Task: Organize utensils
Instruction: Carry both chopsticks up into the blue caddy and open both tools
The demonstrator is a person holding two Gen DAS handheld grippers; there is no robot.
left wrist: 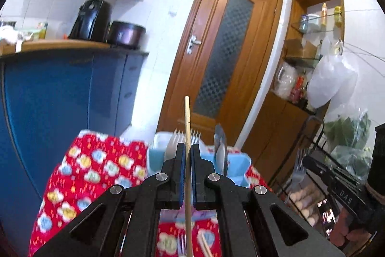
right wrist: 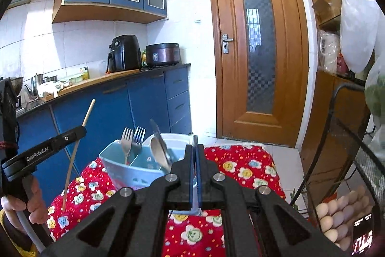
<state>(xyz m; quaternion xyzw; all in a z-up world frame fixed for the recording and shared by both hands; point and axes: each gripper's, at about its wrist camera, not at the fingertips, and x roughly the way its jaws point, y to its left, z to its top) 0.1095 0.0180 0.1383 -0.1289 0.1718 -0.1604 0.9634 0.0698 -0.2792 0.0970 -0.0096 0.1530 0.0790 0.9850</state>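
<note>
My left gripper [left wrist: 188,146] is shut on a wooden chopstick [left wrist: 187,117] that stands upright between its blue pads. The right wrist view shows it at the left [right wrist: 80,131], with the chopstick [right wrist: 72,160] slanting down towards the red flowered cloth [right wrist: 243,168]. My right gripper [right wrist: 195,147] is shut on a fork seen edge-on [right wrist: 195,137]; the left wrist view shows that fork [left wrist: 298,172] tines up at the right. Ahead of both stands a light blue caddy [right wrist: 118,168] holding two forks [right wrist: 127,139], a spoon [right wrist: 157,151] and a knife [right wrist: 155,128].
More utensils lie blurred on the cloth below my left gripper [left wrist: 204,246]. A black wire rack with eggs [right wrist: 336,213] stands at the right. Blue cabinets [right wrist: 149,102] run along the left, a wooden door [right wrist: 257,47] is ahead, and a hand [right wrist: 16,206] holds the left gripper.
</note>
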